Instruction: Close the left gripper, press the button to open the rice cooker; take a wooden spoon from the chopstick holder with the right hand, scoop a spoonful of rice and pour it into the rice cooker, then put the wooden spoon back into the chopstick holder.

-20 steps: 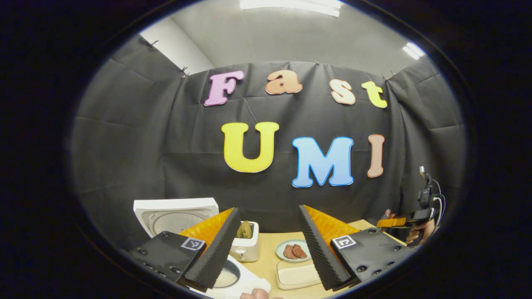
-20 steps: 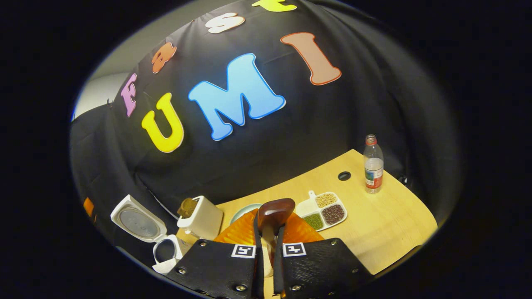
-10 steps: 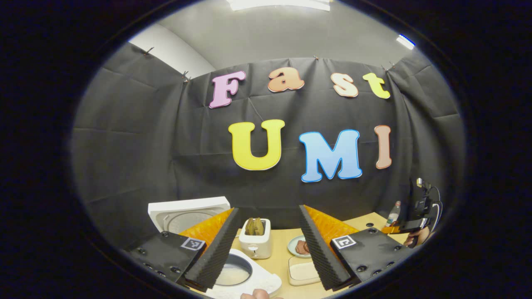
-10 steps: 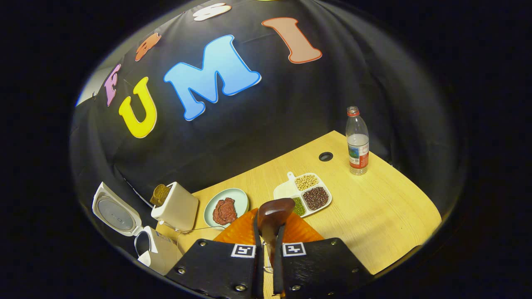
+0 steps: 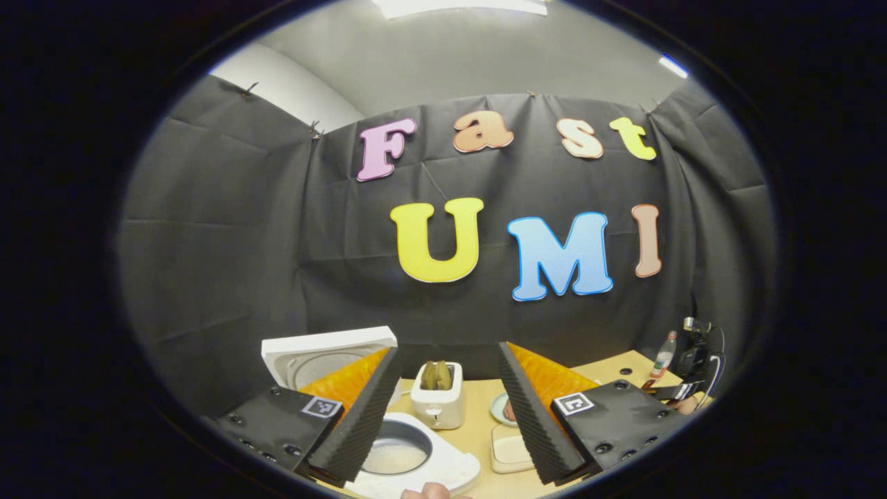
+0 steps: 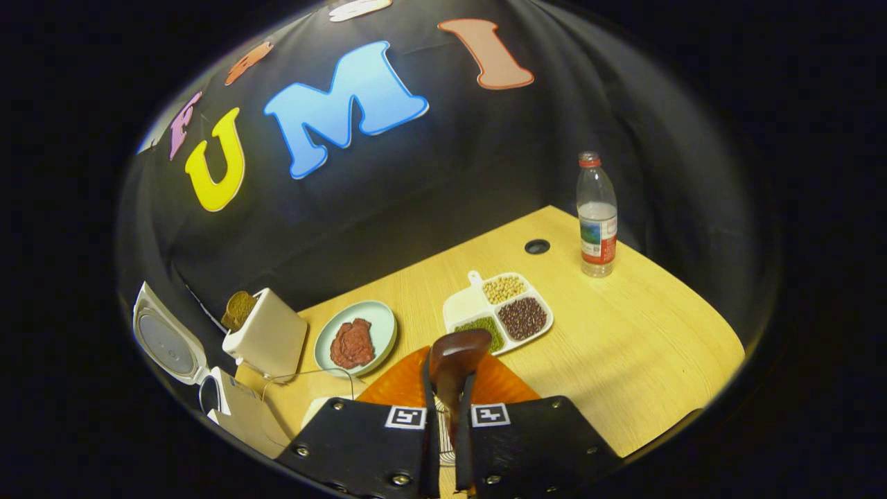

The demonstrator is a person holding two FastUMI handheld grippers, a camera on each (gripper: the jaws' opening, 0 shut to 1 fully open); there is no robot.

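1. Spoon: wooden spoon (image 6: 457,357) clamped between the right gripper's (image 6: 447,409) fingers, bowl above the divided tray (image 6: 463,312).
2. Left gripper (image 5: 447,409) spread wide over the open rice cooker (image 5: 405,454), apparently holding nothing.

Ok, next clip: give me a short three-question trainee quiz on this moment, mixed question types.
1. True or false: the rice cooker has its lid raised.
2. What is the right gripper shut on?
A. a water bottle
B. a wooden spoon
C. a plate
3. Fill in: the divided tray has one white compartment and ___ compartments of beans.

Key
1. True; the pot is open in the left gripper view.
2. B; the wooden spoon sits between both fingers.
3. Three: pale, dark and green.
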